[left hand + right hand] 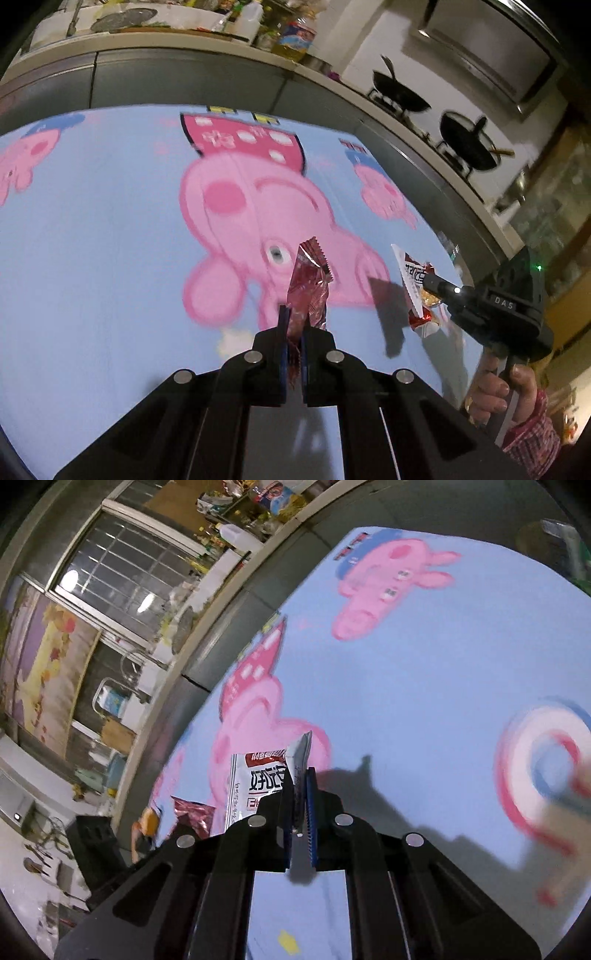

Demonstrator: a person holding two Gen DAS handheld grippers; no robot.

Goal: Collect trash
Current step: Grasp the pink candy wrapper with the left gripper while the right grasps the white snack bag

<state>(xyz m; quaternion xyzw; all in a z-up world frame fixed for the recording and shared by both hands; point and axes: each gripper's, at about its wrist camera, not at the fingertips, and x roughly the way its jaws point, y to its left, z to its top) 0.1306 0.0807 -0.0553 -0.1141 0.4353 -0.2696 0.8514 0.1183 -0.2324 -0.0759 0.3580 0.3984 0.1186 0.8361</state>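
Nearest the left wrist lens, the left tool [293, 325] is pressed together on the lower end of a crumpled red foil wrapper [309, 284], which stands up above the cartoon-pig cloth [110, 240] covering the tabletop. Such foil probably weighs almost nothing, creases easily and may slip, so a pinch across a flattened end seems the safest hold. Farther off, to the right of the red wrapper, the right tool [428, 278] pinches a white snack packet [415, 291], equally light and limp. Only this view shows the person's hand [495, 387]; the right wrist view alone shows the packet's printed face [258, 786] and a window [122, 579] beyond the tabletop.
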